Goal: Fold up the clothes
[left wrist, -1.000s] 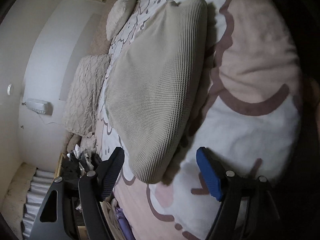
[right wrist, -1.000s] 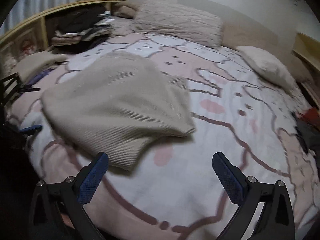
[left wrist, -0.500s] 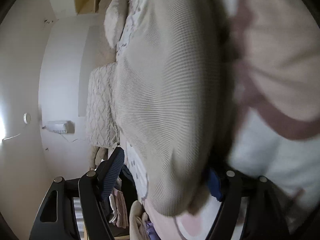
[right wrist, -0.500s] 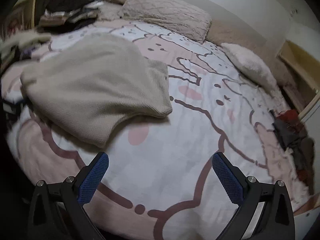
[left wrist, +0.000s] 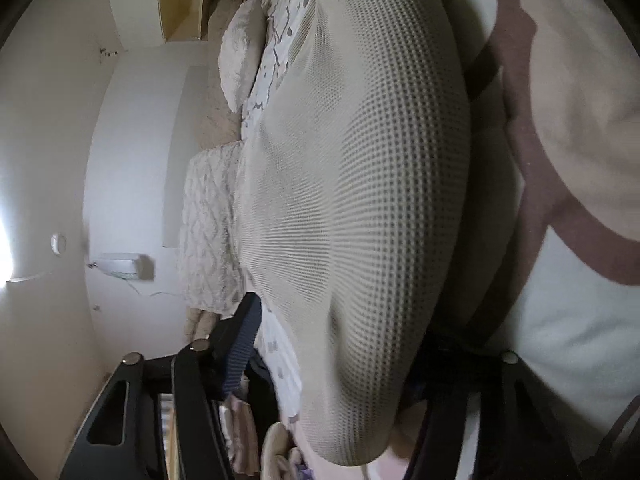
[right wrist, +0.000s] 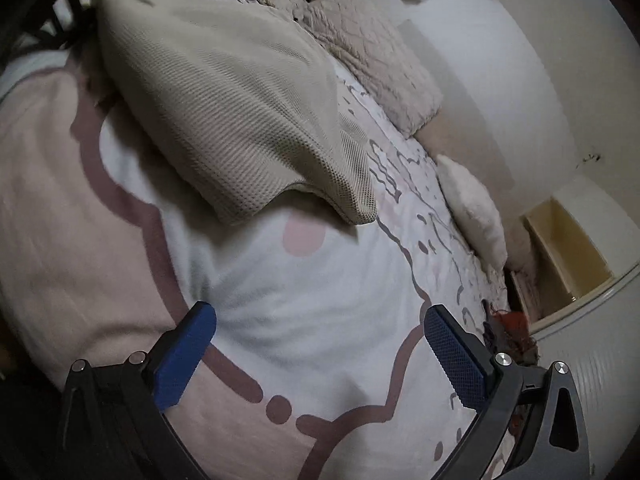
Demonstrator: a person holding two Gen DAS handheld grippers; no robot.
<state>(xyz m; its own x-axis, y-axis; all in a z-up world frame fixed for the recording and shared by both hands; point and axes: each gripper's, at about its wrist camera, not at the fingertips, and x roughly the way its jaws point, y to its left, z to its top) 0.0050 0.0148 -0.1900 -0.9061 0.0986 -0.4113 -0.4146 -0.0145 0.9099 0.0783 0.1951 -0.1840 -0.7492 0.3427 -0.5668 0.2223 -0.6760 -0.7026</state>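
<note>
Bedroom: bed with pink-and-white printed cover [right wrist: 304, 320], pale wall behind.
Left gripper [left wrist: 332, 364]: jaws closing with the near edge of the beige waffle-knit garment [left wrist: 352, 208] between them; whether the pads press on it cannot be told, one finger being hidden under the cloth.
Right gripper [right wrist: 320, 354]: jaws wide apart, nothing between them, low over bare cover, apart from the garment's corner.
Garment: spread across the cover.
Quilted pillow [right wrist: 376, 60] and fluffy pillow [right wrist: 474, 208]: by the wall.
</note>
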